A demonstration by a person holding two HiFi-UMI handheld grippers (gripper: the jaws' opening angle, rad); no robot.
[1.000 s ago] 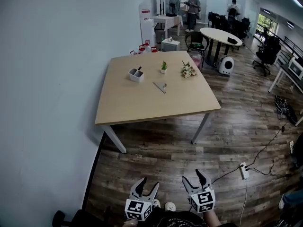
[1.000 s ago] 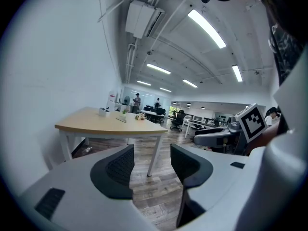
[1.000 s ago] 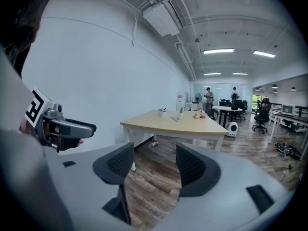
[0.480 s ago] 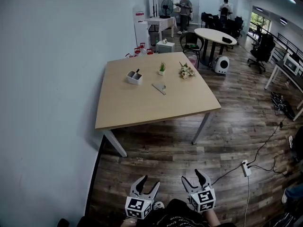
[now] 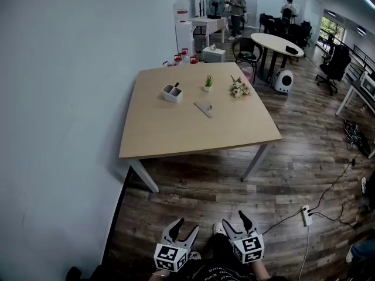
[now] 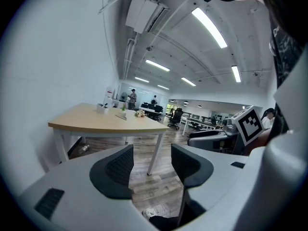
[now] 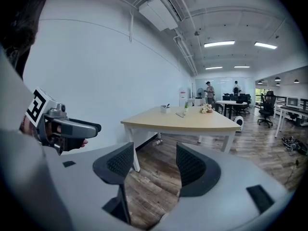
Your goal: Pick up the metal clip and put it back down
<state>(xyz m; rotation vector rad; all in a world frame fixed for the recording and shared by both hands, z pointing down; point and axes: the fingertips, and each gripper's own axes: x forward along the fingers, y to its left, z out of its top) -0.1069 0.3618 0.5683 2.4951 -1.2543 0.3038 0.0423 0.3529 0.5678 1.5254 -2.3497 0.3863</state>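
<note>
With left tongs (image 5: 184, 228) and right tongs (image 5: 234, 222) both apart and empty, best close on the table (image 5: 176, 134) and meet the clip (image 5: 204, 109) squarely.

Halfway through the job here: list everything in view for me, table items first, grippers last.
table: one, light wood with white legs, ahead against the wall
metal clip: one, grey, lying mid-table
holder box: one, white, on the table left of the clip
potted plant: one, green, on the table beyond the clip
flower bunch: one, pale, on the table right of the plant
round table: one, white, far right
people: two, far end of the room
power strip: one, white, on the floor at right
left gripper: one, grey, open, empty, above the floor
right gripper: one, grey, open, empty, above the floor
</note>
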